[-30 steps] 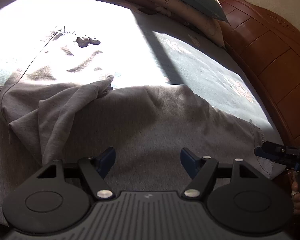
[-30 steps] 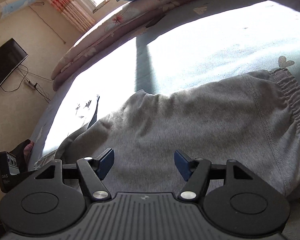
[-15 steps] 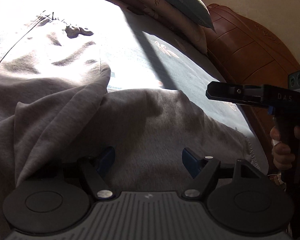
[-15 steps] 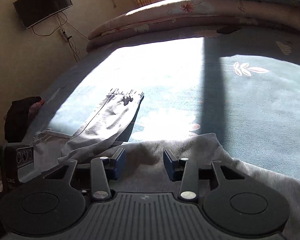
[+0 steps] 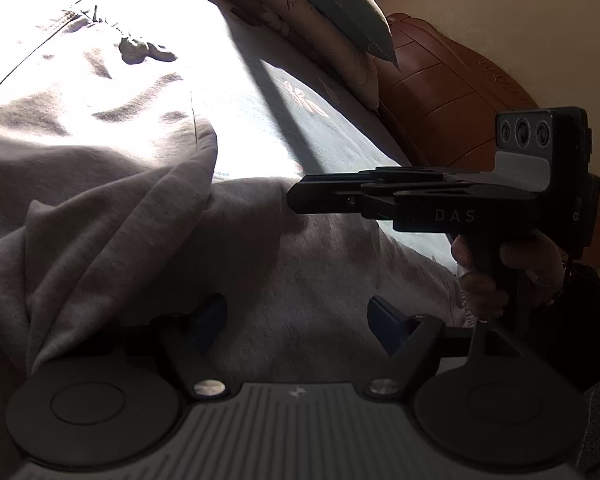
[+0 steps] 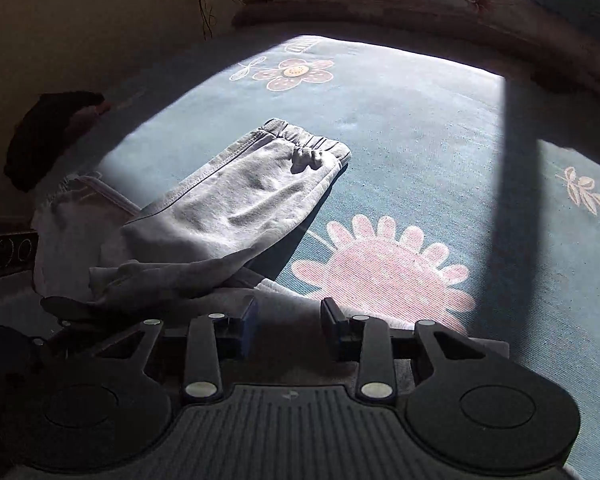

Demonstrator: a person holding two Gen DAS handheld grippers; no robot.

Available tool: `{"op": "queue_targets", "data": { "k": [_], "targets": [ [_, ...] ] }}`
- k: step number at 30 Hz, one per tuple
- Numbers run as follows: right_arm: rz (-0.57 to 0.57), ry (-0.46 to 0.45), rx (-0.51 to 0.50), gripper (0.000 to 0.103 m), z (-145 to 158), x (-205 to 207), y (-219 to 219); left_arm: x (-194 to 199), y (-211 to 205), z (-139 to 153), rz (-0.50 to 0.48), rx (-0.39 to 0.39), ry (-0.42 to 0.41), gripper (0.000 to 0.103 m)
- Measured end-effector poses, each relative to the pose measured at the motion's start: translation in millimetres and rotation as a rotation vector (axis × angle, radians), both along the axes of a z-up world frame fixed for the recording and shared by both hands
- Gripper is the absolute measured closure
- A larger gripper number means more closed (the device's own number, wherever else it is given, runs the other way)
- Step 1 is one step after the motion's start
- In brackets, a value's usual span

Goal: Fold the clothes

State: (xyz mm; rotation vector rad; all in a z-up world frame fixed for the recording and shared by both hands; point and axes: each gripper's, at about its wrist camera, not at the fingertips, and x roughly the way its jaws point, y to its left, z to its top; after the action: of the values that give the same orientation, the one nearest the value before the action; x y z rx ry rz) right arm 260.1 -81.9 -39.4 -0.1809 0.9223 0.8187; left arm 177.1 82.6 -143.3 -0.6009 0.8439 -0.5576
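A pair of grey sweatpants (image 6: 236,200) lies on the blue flowered bedspread (image 6: 420,128), its waist and seat bunched at the near edge of the bed under both tools, while one leg runs out flat toward the middle of the bed and ends in a ribbed cuff (image 6: 304,140) in the sun patch. That leg seems already smoothed, while the near cloth is heaped in loose folds, so the fold looks to be in its early stage. The left gripper (image 5: 296,320) hangs low over the shaded grey cloth with its jaws wide and nothing between the blue pads; they have just been opening a little further, which suits a tool being readied for a pinch rather than one holding. The right gripper (image 6: 288,320) points steeply down at the garment's edge where it meets the bedspread, near the pink flower (image 6: 380,268); its jaws have just been closing and now stand narrow, with grey cloth lying between and under the pads (image 6: 250,320), though whether they press on it I cannot tell. In the left wrist view that tool shows side-on, held by a hand (image 5: 500,272) near the wooden headboard (image 5: 440,92) corner, beside the stacked pillows (image 5: 340,12).
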Motion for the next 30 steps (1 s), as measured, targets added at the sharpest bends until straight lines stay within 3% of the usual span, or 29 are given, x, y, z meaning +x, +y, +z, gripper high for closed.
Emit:
{"op": "queue_targets", "data": {
  "k": [3, 5, 10, 14, 22, 30],
  "targets": [
    [-0.028, 0.024, -0.054, 0.064, -23, 11, 9, 2, 1, -1, -0.001, -0.010, 0.003, 0.024],
    [-0.055, 0.055, -0.030, 0.064, -39, 24, 12, 2, 1, -1, 0.000, -0.010, 0.003, 0.024],
    [-0.096, 0.035, 0.006, 0.064, -35, 25, 13, 2, -2, 0, 0.005, 0.004, -0.006, 0.024],
    [-0.138, -0.008, -0.001, 0.063, -16, 3, 1, -2, -8, 3, 0.003, 0.049, -0.030, 0.022],
    [-0.383, -0.004, 0.058, 0.056, 4, -56, -81, -7, -36, 12, -0.030, 0.175, -0.067, 0.001],
    [-0.649, -0.061, -0.038, 0.048, -26, -114, -152, -9, -63, 19, -0.053, 0.359, -0.081, 0.001]
  ]
}}
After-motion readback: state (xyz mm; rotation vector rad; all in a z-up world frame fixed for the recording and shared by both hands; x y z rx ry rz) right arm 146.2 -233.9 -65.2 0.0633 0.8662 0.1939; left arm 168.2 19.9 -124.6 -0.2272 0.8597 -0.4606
